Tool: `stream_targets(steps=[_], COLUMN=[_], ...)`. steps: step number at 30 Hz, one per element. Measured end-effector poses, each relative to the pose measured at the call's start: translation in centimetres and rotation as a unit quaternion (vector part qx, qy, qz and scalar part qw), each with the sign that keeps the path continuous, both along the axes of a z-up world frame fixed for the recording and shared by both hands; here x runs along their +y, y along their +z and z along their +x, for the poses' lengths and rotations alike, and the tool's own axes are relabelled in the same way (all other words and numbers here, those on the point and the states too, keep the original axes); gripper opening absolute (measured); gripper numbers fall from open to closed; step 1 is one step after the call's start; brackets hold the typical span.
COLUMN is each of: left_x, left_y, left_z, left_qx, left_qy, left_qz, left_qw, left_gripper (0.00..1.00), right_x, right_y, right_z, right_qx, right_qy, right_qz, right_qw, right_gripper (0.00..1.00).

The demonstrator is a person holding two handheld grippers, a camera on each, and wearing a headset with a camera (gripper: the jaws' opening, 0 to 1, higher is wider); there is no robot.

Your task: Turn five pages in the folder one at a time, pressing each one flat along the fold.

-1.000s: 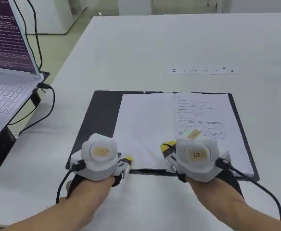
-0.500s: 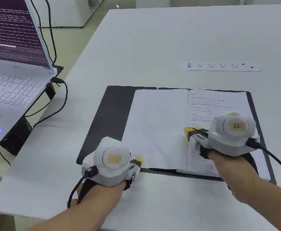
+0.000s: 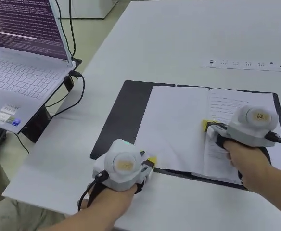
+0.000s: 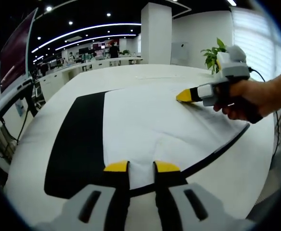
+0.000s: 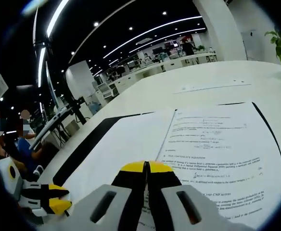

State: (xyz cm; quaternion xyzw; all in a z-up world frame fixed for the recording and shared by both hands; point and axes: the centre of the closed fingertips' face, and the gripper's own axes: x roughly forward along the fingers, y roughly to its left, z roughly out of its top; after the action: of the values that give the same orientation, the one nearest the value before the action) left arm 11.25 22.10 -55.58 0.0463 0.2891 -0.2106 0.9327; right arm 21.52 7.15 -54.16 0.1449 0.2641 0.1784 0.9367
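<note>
A black folder [image 3: 116,115] lies open on the white table. Its left side carries a blank white page [image 3: 174,125], its right side a printed page [image 3: 227,103]. My right gripper [image 3: 207,126] is shut, its yellow tips down on the paper at the fold, about halfway up the folder. In its own view the shut right gripper [image 5: 146,168] rests beside the printed page [image 5: 217,144]. My left gripper [image 3: 150,161] sits at the folder's front edge. There the left gripper [image 4: 140,167] stands open by a narrow gap over the blank page [image 4: 140,120], holding nothing. The right gripper [image 4: 184,95] enters that view from the right.
An open laptop [image 3: 25,53] on a stand occupies the table's left edge, with a black cable [image 3: 68,98] trailing toward the folder. A white power strip [image 3: 249,64] lies beyond the folder. The left gripper [image 5: 58,204] appears low left in the right gripper view.
My right gripper has slid from the folder's front edge up along the fold, away from me. The left gripper has stayed at the front edge. The head camera has shifted left.
</note>
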Motion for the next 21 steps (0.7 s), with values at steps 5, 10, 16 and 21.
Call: stream_targets(steps=[5,10,16,21], left_x=[0.0,0.0,0.1,0.1], left_y=[0.0,0.0,0.0,0.0], left_z=[0.0,0.0,0.0,0.1], left_qx=[-0.005,-0.007,-0.012,-0.014], left_qy=[-0.002,-0.001,0.002,0.002], left_qz=[-0.002,-0.004,-0.01,-0.012], left_qw=[1.0,1.0,0.9999,0.9998], left_gripper=[0.18,0.18,0.18,0.18], right_x=[0.1,0.1,0.0,-0.3], right_y=[0.3,0.5,0.7,0.8], right_z=[0.9,1.8,3.4,4.7], right_qx=[-0.001,-0.009,-0.013,-0.017], right_qy=[-0.005,-0.009,-0.02,-0.03], right_qz=[0.009,0.013,0.018,0.022], right_qw=[0.9999,0.9998,0.9996,0.9992], right_gripper=[0.0,0.0,0.0,0.0])
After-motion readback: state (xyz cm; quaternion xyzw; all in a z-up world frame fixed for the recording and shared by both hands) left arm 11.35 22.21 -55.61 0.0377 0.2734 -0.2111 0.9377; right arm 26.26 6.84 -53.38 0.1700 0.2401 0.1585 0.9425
